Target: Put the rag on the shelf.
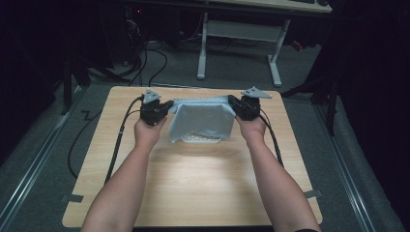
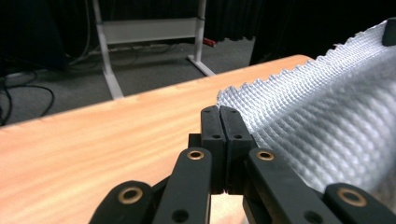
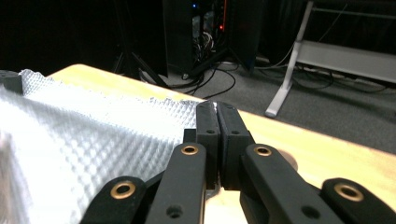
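No text, label, brand, number or sign can be read in any view — not on the pale wooden tabletop (image 1: 193, 183), the grey waffle-textured cloth (image 1: 203, 118), or the black two-jaw grippers — and the dark equipment toward twelve o'clock is too dim.

left gripper (image 1: 163, 110), right gripper (image 1: 235, 106), jaws closed

A light wood surface (image 1: 193, 183) with rounded corners stands on a grey carpeted floor (image 1: 232, 67), lit brightly at its middle while the room around it falls into near darkness. Beyond it stands a desk with white metal legs (image 1: 202, 48), and black cables (image 1: 154, 63) trail across the carpet. Metal rails (image 1: 29, 169) run along the floor at either side, and dark equipment (image 3: 205, 28) with small lights sits in the shadows.
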